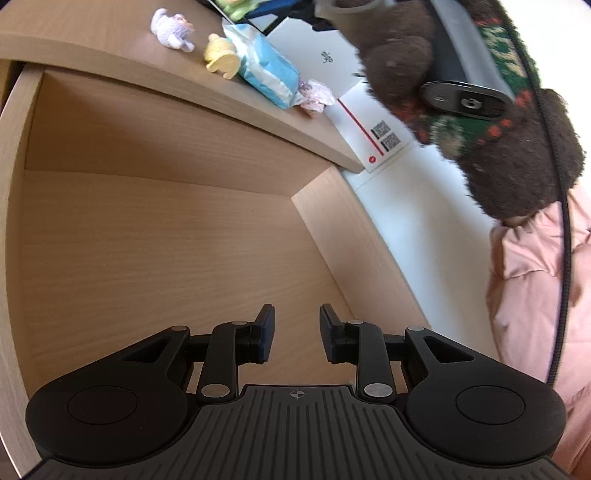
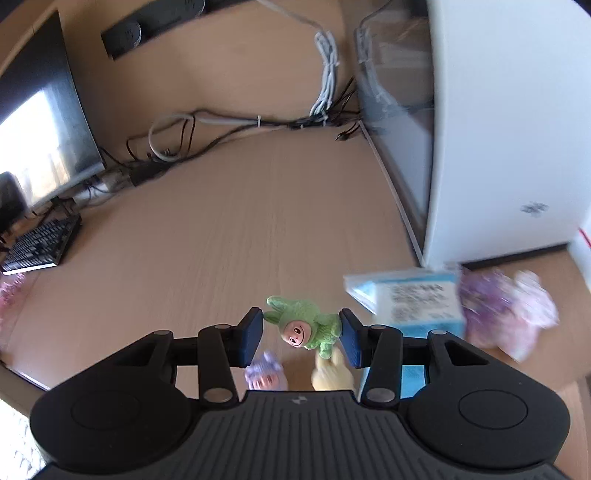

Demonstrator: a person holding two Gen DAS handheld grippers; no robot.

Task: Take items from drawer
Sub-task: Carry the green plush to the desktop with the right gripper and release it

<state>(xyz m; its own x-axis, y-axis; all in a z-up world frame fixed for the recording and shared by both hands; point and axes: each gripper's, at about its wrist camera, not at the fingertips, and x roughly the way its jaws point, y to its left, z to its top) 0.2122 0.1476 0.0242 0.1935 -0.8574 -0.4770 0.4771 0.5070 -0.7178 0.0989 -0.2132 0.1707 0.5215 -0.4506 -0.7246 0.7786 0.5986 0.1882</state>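
The light wood drawer (image 1: 147, 240) is pulled out, and its floor shows nothing inside. My left gripper (image 1: 297, 332) hangs open over its front right part, holding nothing. My right gripper (image 2: 301, 332) is shut on a small green bunny toy (image 2: 306, 326), held above the desk top (image 2: 221, 240). This green toy (image 1: 232, 7) also peeks in at the top edge of the left wrist view. On the desk sit a purple toy (image 1: 173, 29), a yellow toy (image 1: 221, 57), a blue tissue pack (image 1: 266, 70) and a pink toy (image 1: 316, 96).
A white box (image 2: 498, 147) stands at the desk's right side. Cables (image 2: 229, 125), a monitor (image 2: 48, 140) and a keyboard (image 2: 40, 247) lie at the back left. A person's fuzzy brown sleeve (image 1: 517, 155) and pink clothing (image 1: 535, 295) fill the right of the left wrist view.
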